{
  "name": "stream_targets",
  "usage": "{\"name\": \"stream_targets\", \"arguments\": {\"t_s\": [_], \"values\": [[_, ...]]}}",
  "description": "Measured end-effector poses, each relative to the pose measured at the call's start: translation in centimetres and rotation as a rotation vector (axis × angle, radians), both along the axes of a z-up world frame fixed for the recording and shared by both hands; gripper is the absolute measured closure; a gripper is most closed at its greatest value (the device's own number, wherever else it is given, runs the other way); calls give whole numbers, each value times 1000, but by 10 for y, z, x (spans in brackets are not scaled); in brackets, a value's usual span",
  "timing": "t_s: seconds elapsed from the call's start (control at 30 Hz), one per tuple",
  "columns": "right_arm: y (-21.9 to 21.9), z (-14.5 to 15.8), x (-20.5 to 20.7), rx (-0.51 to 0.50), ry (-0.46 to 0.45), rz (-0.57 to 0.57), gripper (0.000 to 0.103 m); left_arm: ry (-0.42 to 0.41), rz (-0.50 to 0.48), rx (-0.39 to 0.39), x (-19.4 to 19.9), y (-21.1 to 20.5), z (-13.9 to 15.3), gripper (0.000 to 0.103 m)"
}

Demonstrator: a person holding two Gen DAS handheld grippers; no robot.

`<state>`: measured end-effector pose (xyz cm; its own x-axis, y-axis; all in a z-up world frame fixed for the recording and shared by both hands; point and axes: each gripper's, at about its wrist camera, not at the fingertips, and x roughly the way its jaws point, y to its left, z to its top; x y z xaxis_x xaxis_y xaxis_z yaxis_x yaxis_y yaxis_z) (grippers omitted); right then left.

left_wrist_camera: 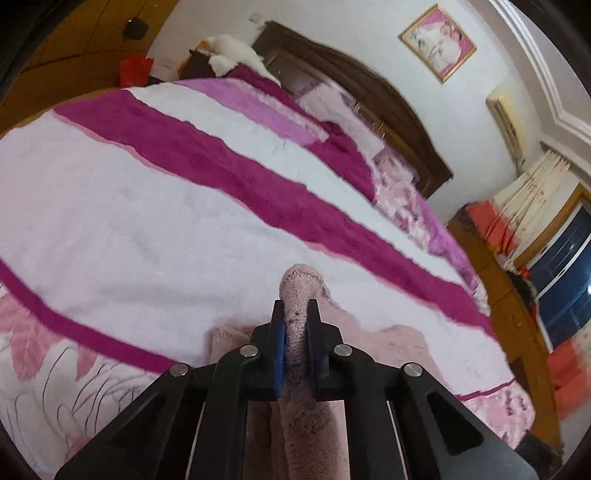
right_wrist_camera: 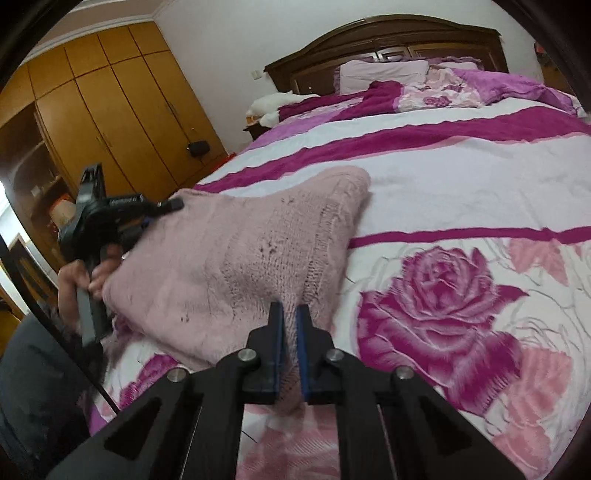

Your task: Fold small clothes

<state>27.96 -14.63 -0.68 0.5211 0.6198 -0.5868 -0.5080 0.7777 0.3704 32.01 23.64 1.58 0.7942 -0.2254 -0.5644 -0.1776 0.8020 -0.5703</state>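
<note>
A dusty-pink knitted sweater [right_wrist_camera: 240,251] lies partly lifted over the bed's near left part. My right gripper [right_wrist_camera: 290,314] is shut on its near edge, the knit pinched between the blue pads. My left gripper [left_wrist_camera: 295,306] is shut on another fold of the sweater [left_wrist_camera: 301,295], which sticks up past the fingertips. In the right wrist view the left gripper [right_wrist_camera: 173,205] holds the sweater's far left corner, a hand on its handle.
The bed [right_wrist_camera: 461,177] carries a white cover with magenta stripes and rose prints. Pillows [right_wrist_camera: 384,72] and a dark headboard [right_wrist_camera: 388,33] stand at the far end. A wooden wardrobe [right_wrist_camera: 122,110] stands at the left. A window and curtains [left_wrist_camera: 546,206] are at the right.
</note>
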Motion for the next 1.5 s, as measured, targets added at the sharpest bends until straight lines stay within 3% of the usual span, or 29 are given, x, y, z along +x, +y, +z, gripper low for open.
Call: {"name": "stream_targets", "arguments": {"t_s": [0.1,0.13,0.2,0.3,0.33,0.4,0.43,0.5,0.6,0.73,0.77,0.8,0.87,0.9,0.93,1.0,1.07,1.27,1.5], "values": [[0,7,-8,-28,-31,-2,94,31,-30,85,-9,-9,5,103],[0,10,-14,-47,-50,3,93,34,-32,120,-17,-13,8,98],[1,14,-28,-78,-85,13,90,36,-49,168,-35,-19,16,72],[2,16,-47,-117,-119,1,82,41,-67,207,-74,-30,26,69],[2,15,-53,-122,-127,-2,80,44,-69,212,-82,-32,27,68],[4,13,-60,-130,-125,-12,64,49,-64,214,-104,-40,27,68],[6,11,-63,-136,-121,-14,62,49,-63,206,-113,-42,26,68],[9,10,-69,-151,-135,-16,52,63,-58,154,-133,-49,21,67],[16,8,-75,-182,-172,-19,49,80,-70,125,-140,-61,16,63],[25,4,-69,-228,-185,-62,49,100,-54,146,-132,-69,9,63],[27,4,-65,-229,-182,-71,49,76,-66,124,-129,-68,7,72],[28,3,-61,-227,-176,-87,49,59,-61,115,-128,-68,6,103],[30,0,-52,-207,-148,-92,51,86,-32,119,-123,-63,4,103],[33,-1,-49,-213,-134,-90,80,72,-39,106,-124,-62,5,103],[35,0,-49,-225,-145,-96,84,56,-38,103,-126,-61,7,103],[33,7,-57,-219,-206,-138,86,37,-15,150,-134,-57,14,103],[27,13,-66,-211,-230,-165,88,33,-5,149,-140,-50,12,103],[5,-16,-66,-174,-80,-189,90,72,-31,144,-141,-51,-12,103],[-10,-3,-84,-138,-96,-133,92,89,-76,134,-148,-52,3,103]]}}
